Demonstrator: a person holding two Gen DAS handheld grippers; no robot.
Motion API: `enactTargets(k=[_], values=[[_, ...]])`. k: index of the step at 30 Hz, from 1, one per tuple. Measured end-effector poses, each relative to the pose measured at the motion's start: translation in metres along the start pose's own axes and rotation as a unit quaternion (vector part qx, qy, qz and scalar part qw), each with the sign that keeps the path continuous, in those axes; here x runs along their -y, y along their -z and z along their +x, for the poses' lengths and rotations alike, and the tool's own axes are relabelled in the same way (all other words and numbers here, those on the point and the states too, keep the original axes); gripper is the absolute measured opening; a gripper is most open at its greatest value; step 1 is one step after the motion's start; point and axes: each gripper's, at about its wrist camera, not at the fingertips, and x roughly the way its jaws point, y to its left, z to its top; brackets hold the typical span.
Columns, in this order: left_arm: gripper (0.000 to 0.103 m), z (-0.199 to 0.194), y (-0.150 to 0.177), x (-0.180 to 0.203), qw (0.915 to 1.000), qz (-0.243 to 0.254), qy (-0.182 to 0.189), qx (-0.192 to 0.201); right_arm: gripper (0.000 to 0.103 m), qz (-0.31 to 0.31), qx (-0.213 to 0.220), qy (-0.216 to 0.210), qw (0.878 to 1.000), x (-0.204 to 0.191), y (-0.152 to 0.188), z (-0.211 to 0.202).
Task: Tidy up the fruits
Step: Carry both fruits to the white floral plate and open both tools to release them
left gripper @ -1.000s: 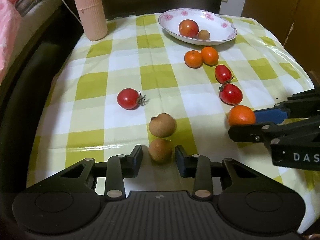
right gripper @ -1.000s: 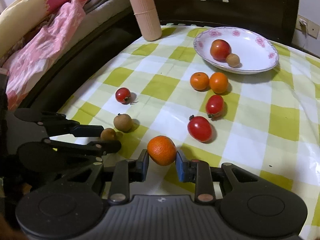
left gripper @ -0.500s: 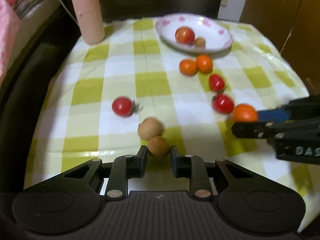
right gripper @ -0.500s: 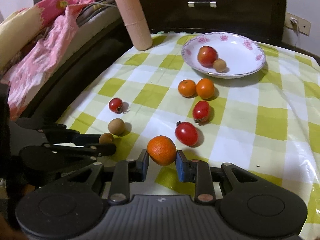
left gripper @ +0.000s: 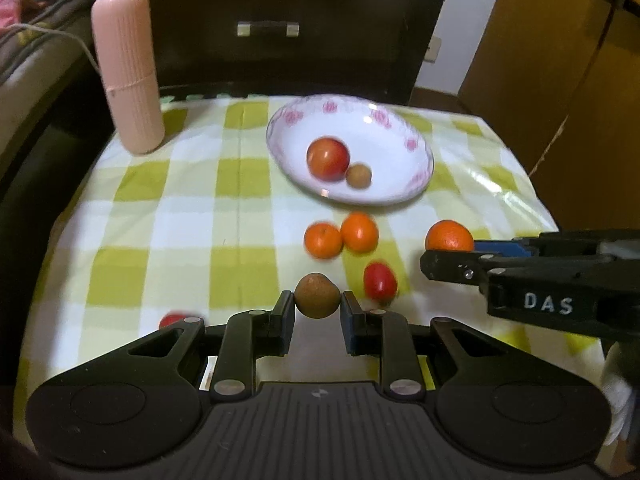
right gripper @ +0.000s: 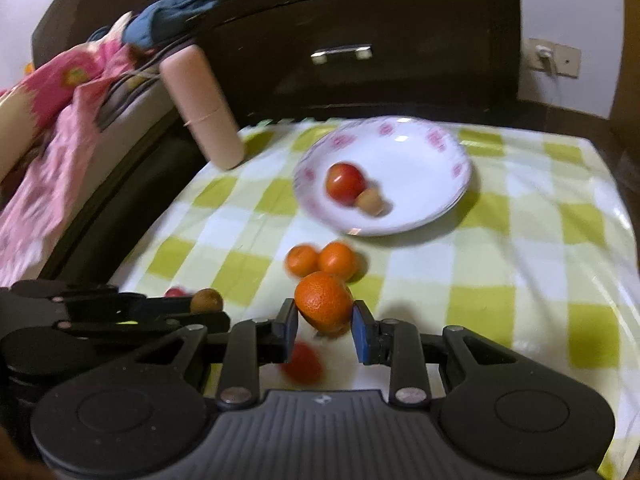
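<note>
My left gripper (left gripper: 317, 314) is shut on a small brown fruit (left gripper: 317, 295) and holds it above the checked tablecloth. My right gripper (right gripper: 325, 330) is shut on an orange (right gripper: 324, 307), also lifted; it shows at the right of the left wrist view (left gripper: 449, 236). A white flowered bowl (left gripper: 400, 196) at the back holds a red tomato (left gripper: 328, 158) and a small brown fruit (left gripper: 359, 176). Two oranges (left gripper: 340, 235) lie in front of the bowl. A red tomato (left gripper: 380, 281) lies near them, another (left gripper: 173, 320) at the left.
A tall pink ribbed cylinder (left gripper: 127, 70) stands at the table's back left. A dark wooden drawer cabinet (left gripper: 268, 36) is behind the table. A bed with pink bedding (right gripper: 44, 128) runs along the left side. A tomato (right gripper: 304, 364) lies under my right gripper.
Both grippers have lifted with their fruits and moved forward toward the bowl. The second brown fruit on the cloth has passed out of the left wrist view.
</note>
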Motion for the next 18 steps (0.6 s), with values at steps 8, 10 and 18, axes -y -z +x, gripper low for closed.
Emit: enactTargets(k=[8,10,18], values=[[0.031,0.022,-0.036,0.009,0.9997,0.004,0.006,0.022,0.036,0.007,0.009,0.02,1.0,0.007,-0.025,0.016],[0.031,0.028,-0.041,0.008,0.9997,0.0,0.006,0.023,0.036,0.009,0.012,0.024,1.0,0.009,-0.03,0.02],[0.03,0.052,-0.063,0.008,0.9998,-0.006,0.004,0.021,0.036,0.025,0.016,0.036,0.999,0.024,-0.049,0.041]])
